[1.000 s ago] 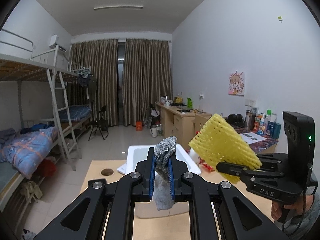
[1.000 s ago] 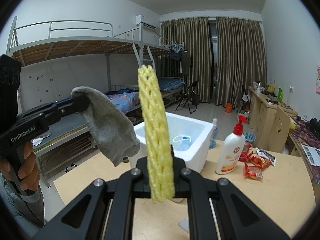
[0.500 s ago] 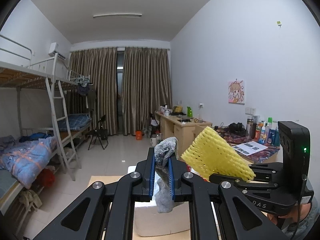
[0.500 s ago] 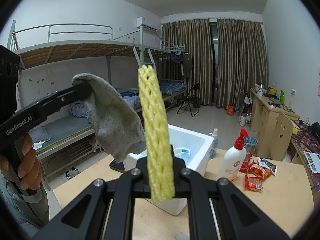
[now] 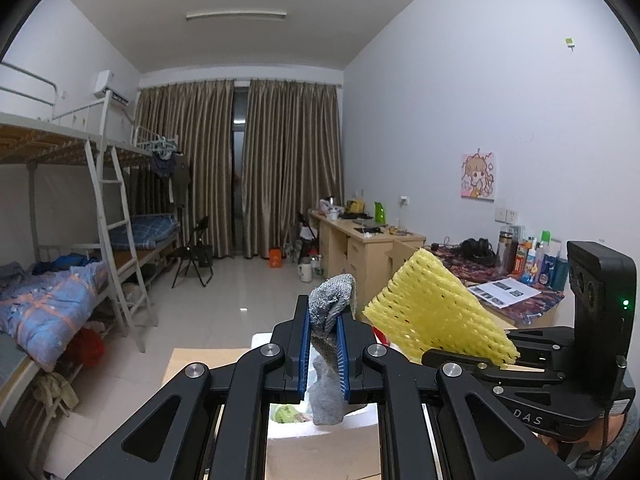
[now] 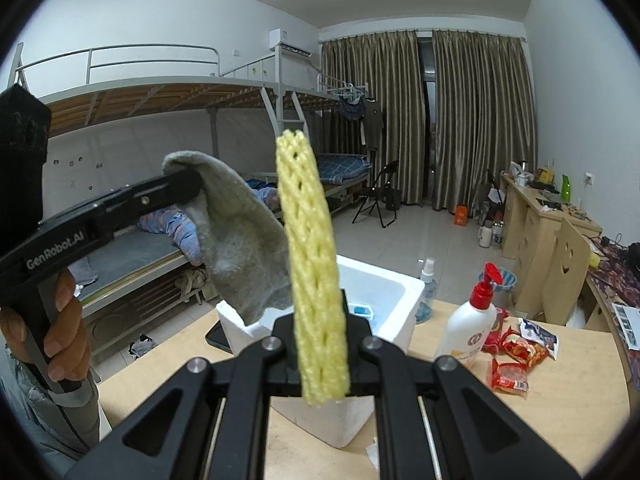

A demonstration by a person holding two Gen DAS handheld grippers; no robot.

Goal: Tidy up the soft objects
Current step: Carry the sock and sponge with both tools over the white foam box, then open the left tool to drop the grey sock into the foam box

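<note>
At far left of the right-wrist view, a hand (image 6: 60, 336) is seen on the handle of the left gripper (image 6: 188, 186), whose jaws are clamped on a grey sock (image 6: 240, 248); the sock is held up in the air, draped from the tips, above and just left of the white foam box (image 6: 396, 304). Centre: the right gripper (image 6: 320, 336) is pinched tight on a yellow foam net (image 6: 312, 260), which stands upright betw. the jaws, also in the air, in front of the box. The box sits on the wooden table (image 6: 560, 408); w/ something blue inside, and a green item glimpsed in the left-wrist view. To the right, a lotion bottle (image 6: 468, 324) and red snack packs (image 6: 516, 356) are left on the table.

Progress, as judged: both soft items are lifted but not yet dropped in; neither is seen over the opening for certain. Left to do: carry over the box, release each. Whether more soft things wait elsewhere can't be told.
</note>
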